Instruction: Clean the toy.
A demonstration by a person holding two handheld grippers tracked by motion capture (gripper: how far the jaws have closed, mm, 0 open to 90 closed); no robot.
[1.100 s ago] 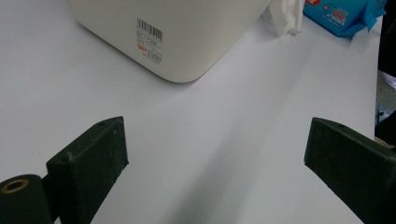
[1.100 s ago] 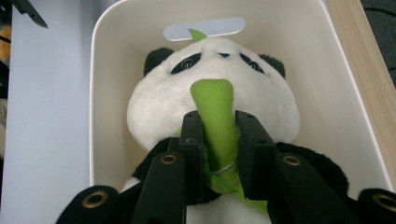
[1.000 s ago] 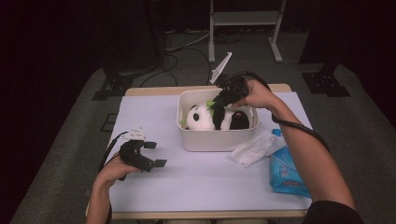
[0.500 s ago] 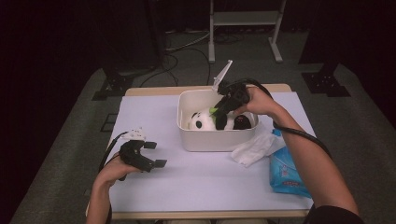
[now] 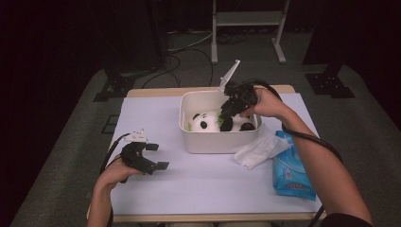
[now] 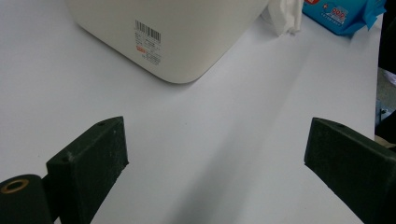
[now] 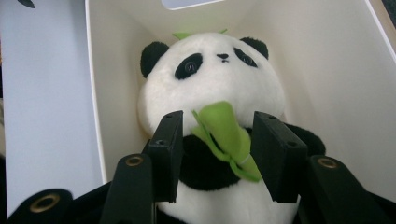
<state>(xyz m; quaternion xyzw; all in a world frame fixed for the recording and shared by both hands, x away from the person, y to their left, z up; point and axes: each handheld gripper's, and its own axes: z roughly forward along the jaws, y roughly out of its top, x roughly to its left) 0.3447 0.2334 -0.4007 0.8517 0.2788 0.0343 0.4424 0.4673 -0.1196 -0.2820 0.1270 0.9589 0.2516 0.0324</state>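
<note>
Plush panda lying inside white bin at the table's far middle, right gripper over it with jaws just been opening, green leaf between the pads but apparently no longer pinched, hard to be sure from this angle. Best to finish spreading, then lift straight up clear of the bin wall so the leaf is not snagged. Left gripper wide open with nothing in it, resting low over the table near the front-left.

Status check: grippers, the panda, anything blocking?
Right gripper jaws just opening, astride the green leaf, pads off it. Panda lying in white bin. Left gripper open, idle on table. Nothing blocking.
</note>
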